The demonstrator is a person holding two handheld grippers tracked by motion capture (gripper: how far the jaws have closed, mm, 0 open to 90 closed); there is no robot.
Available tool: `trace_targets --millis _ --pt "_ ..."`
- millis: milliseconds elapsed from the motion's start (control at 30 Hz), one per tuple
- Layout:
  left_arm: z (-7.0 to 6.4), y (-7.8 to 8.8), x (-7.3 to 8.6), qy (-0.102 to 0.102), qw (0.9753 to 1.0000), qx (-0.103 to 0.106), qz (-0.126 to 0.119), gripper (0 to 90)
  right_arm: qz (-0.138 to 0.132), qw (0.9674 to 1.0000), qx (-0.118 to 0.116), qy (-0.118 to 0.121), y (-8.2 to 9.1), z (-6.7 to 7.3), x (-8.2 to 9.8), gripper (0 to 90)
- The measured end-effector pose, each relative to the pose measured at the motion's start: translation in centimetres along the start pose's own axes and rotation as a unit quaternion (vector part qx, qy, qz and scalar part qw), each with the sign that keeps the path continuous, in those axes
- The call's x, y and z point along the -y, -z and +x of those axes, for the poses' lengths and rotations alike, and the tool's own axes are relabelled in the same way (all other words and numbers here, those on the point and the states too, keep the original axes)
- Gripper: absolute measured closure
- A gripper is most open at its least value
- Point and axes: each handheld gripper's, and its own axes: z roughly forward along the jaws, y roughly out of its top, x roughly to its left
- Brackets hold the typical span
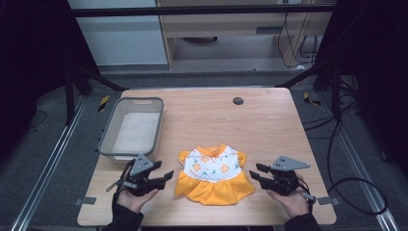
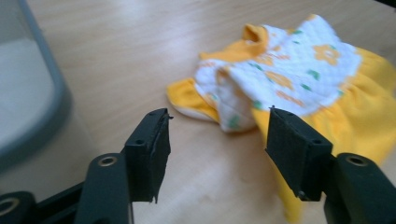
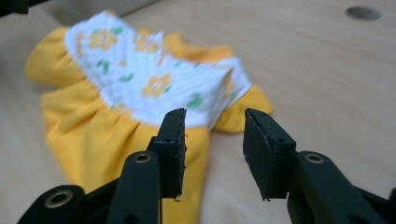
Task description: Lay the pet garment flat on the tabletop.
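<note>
A small yellow dress point(image 1: 214, 174) with a white flowered top lies flat near the table's front edge. My left gripper point(image 1: 166, 174) is held just left of it, open, with its jaws pointing at the dress's sleeve point(image 2: 189, 95). My right gripper point(image 1: 256, 172) sits just right of the dress, also open, aimed at the other sleeve point(image 3: 243, 107). Nothing is between either pair of jaws. In the left gripper view the dress point(image 2: 299, 79) lies ahead and to the right; in the right gripper view the dress point(image 3: 126, 88) spreads ahead and to the left.
A grey plastic bin point(image 1: 110, 132) with a white bottom stands on the wooden table point(image 1: 269, 125) at the left, close behind my left gripper. A dark round hole point(image 1: 237, 100) marks the far middle of the table. Cables lie on the floor at right.
</note>
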Motion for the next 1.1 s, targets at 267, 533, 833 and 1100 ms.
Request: trace_targets --millis 267,533,833,1100 --pt "1.8 -6.4 -3.8 -0.026 0.9976 -0.053 0.037 47.7 -0.007 0.9985 0.048 -0.026 -3.7 -3.7 -2.5 58.3" --pt "2.8 -11.4 -2.6 -0.009 0.9930 -0.052 0.106 49.2 0.043 0.9971 0.049 -0.041 -8.6 -4.7 -1.5 56.3" --pt "2.7 -11.9 -1.2 0.009 0.9945 -0.031 0.100 53.5 0.077 0.9963 0.035 -0.014 -10.4 -3.7 -0.9 59.5" --pt "1.5 -11.9 -1.3 0.000 0.9945 -0.020 0.103 86.3 0.090 0.9952 0.038 -0.011 -10.9 -2.9 -0.9 84.2"
